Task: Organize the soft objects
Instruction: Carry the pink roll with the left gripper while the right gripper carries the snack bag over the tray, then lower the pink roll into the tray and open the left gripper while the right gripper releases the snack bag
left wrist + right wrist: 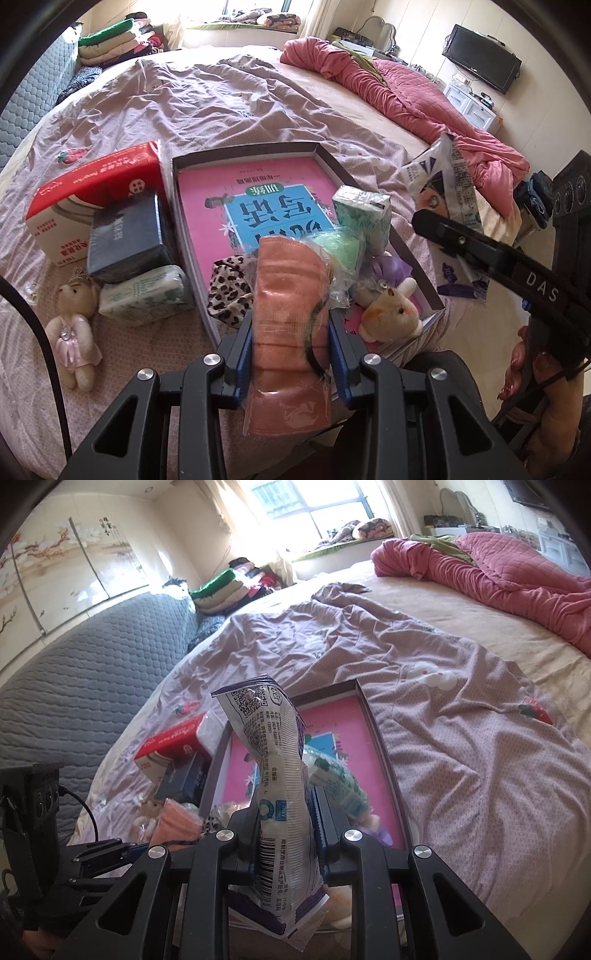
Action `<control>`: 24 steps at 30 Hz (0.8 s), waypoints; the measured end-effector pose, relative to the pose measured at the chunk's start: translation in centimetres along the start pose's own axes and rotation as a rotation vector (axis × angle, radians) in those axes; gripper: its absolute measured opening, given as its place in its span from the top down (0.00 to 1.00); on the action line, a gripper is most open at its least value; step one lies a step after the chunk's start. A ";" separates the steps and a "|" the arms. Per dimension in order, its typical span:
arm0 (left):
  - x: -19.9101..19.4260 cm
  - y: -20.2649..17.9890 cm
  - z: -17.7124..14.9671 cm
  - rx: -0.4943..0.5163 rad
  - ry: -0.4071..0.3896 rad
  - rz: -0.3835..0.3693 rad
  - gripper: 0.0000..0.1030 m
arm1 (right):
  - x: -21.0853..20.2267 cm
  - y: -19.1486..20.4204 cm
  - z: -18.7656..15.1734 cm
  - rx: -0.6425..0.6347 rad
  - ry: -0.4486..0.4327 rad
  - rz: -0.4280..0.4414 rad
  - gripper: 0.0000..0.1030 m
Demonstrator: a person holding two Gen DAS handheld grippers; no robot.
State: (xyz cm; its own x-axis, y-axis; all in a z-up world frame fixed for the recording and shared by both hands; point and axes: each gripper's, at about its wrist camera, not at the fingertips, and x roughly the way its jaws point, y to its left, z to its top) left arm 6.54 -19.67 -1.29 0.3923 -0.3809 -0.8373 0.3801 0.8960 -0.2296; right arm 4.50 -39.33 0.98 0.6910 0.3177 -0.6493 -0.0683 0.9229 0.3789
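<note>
Both grippers are loaded: the left gripper [291,334] pinches a bagged peach cloth [290,295], long axis pointing forward, right over the near end of the box [430,275]. The right gripper [284,834] squeezes a white packet [280,775], probably a bit farther back from the box.

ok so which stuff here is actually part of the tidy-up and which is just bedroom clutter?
In play:
- left claw shut on the pink cloth pack
- right claw shut on the white pouch
- box tray
- cream plush
- teddy bear
- tissue packs

Just lying about:
- red quilt
- TV
- folded clothes pile
</note>
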 end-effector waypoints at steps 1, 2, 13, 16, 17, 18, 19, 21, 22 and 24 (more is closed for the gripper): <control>0.3 -0.1 0.0 0.000 0.003 0.000 0.65 | 0.2 0.1 -0.1 -0.003 0.010 -0.002 0.77; 0.5 -0.1 0.0 -0.001 0.007 0.000 0.65 | 0.5 0.1 -0.2 -0.005 0.019 -0.006 0.77; 2.6 0.4 0.6 -0.019 0.030 0.008 0.65 | 2.6 0.5 -1.1 -0.032 0.097 -0.028 0.76; 3.0 0.4 0.8 -0.016 0.029 0.015 0.65 | 3.0 0.3 -1.3 -0.028 0.108 -0.032 0.76; 3.2 0.5 0.8 -0.018 0.030 0.013 0.65 | 3.1 0.2 -1.3 -0.028 0.113 -0.034 0.76; 3.3 0.5 0.9 -0.022 0.030 0.009 0.65 | 3.3 0.2 -1.3 -0.031 0.117 -0.041 0.76; 3.4 0.5 1.0 -0.023 0.030 0.008 0.65 | 3.4 0.2 -1.3 -0.034 0.118 -0.045 0.76; 3.6 0.6 1.1 -0.022 0.029 0.012 0.65 | 3.7 0.1 -1.3 -0.037 0.121 -0.056 0.76; 3.7 0.6 1.2 -0.022 0.028 0.011 0.65 | 3.8 0.1 -1.3 -0.039 0.120 -0.061 0.76; 3.9 0.7 1.3 -0.025 0.027 0.012 0.65 | 4.0 0.0 -1.2 -0.043 0.116 -0.068 0.76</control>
State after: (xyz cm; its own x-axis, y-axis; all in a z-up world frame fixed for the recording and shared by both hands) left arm 9.41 -20.79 -4.05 0.3739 -0.3637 -0.8532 0.3543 0.9061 -0.2310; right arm 6.36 -37.83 -2.39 0.6071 0.2748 -0.7456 -0.0569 0.9509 0.3041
